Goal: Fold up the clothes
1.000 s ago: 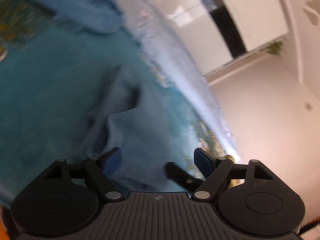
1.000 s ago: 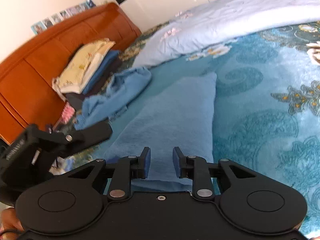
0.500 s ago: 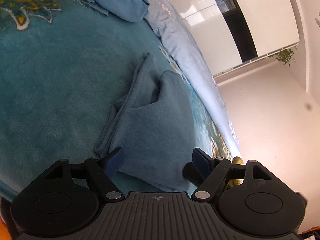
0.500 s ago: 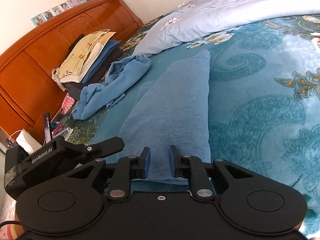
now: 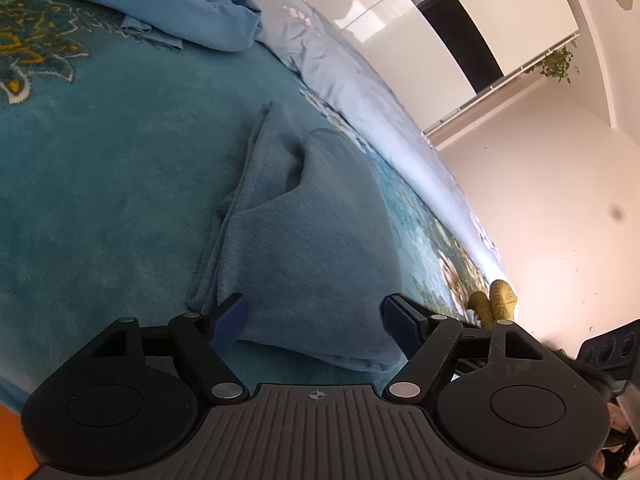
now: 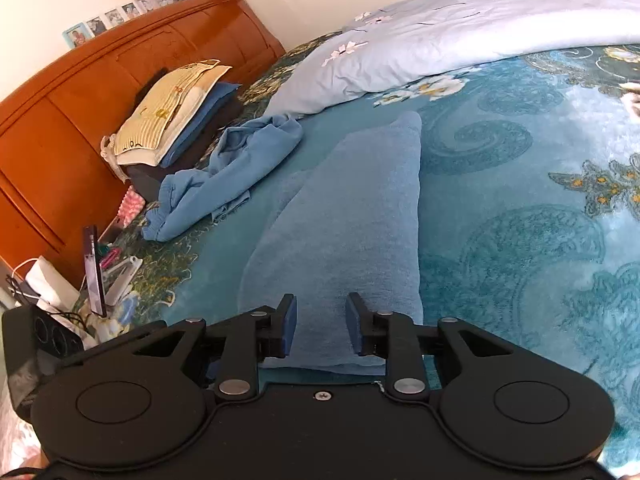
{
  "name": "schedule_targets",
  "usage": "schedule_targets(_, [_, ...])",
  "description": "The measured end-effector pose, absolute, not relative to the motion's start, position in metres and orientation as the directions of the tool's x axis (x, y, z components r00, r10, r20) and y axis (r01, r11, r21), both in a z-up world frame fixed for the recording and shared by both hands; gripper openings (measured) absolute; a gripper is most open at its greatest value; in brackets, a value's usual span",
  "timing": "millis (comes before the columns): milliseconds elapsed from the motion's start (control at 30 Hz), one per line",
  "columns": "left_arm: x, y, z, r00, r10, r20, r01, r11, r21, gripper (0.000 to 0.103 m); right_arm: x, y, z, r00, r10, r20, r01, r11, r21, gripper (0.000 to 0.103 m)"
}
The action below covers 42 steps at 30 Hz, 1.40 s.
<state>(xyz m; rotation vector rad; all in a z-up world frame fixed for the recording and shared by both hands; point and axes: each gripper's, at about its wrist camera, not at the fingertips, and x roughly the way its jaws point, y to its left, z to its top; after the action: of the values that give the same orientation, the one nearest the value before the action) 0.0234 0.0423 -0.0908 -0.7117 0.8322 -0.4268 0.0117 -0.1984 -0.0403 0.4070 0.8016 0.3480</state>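
The left tongs (image 5: pixel 314 316) stand wide open with nothing pinched, hovering over the near end of the folded blue cloth (image 5: pixel 304 248). One pad (image 5: pixel 230 317) sits by the cloth's stacked left edge, the other past its right side, so the cloth's near width lies between them.

The right tongs (image 6: pixel 321 326) have just been opening to a narrow gap. The cloth's near hem (image 6: pixel 332 366) shows under and between the pads, but they do not press on it, so nothing is held.

In both views the cloth lies on the teal blanket (image 6: pixel 520 240), straight ahead of the tongs, its long axis running away from them toward the pale quilt (image 6: pixel 440 40). Both tongs are at the near short end. Judging by that, a next fold would likely carry this end forward along the length. A crumpled blue garment (image 6: pixel 224 176) waits farther off to the left.
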Motion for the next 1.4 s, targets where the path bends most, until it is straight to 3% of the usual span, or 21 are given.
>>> schedule_targets(467, [0.021,0.047,-0.092,0.616,-0.613,-0.494,0.07,0.668,-0.741,0.074,0.025,-0.191,-0.039,0.633,0.416,-0.653,-0.151,0.894,0.423,0.032])
schedule_targets(667, [0.006,0.053,-0.076,0.611,-0.62,-0.492,0.052,0.652,-0.756,0.077,0.016,-0.211,-0.027,0.692,0.389,-0.608,-0.107,0.888,0.447,0.046])
schedule_targets(767, [0.002,0.057,-0.082,0.595,-0.615,-0.518,-0.011,0.638,-0.77,0.077,0.013,-0.232,-0.033,0.702,0.357,-0.616,-0.036,0.882,0.47,0.046])
schedule_targets(1033, [0.009,0.067,-0.113,0.65,-0.62,-0.44,-0.143,0.469,-0.872,0.076,0.005,-0.26,-0.05,0.68,0.321,-0.66,0.068,0.868,0.492,0.048])
schedule_targets(1267, [0.009,0.087,-0.132,0.726,-0.595,-0.346,-0.194,0.306,-0.932,0.066,0.007,-0.265,-0.05,0.685,0.319,-0.655,0.066,0.868,0.492,0.05])
schedule_targets(1300, [0.01,0.088,-0.132,0.727,-0.604,-0.328,-0.178,0.296,-0.938,0.064,0.007,-0.265,-0.05,0.684,0.32,-0.656,0.068,0.867,0.493,0.05])
schedule_targets(1333, [0.01,0.089,-0.132,0.728,-0.612,-0.309,-0.161,0.286,-0.945,0.055,0.008,-0.265,-0.051,0.683,0.32,-0.657,0.069,0.866,0.495,0.051])
schedule_targets(1400, [0.012,0.092,-0.134,0.725,-0.619,-0.3,-0.157,0.276,-0.948,0.053,0.008,-0.264,-0.053,0.678,0.326,-0.659,0.07,0.864,0.499,0.051])
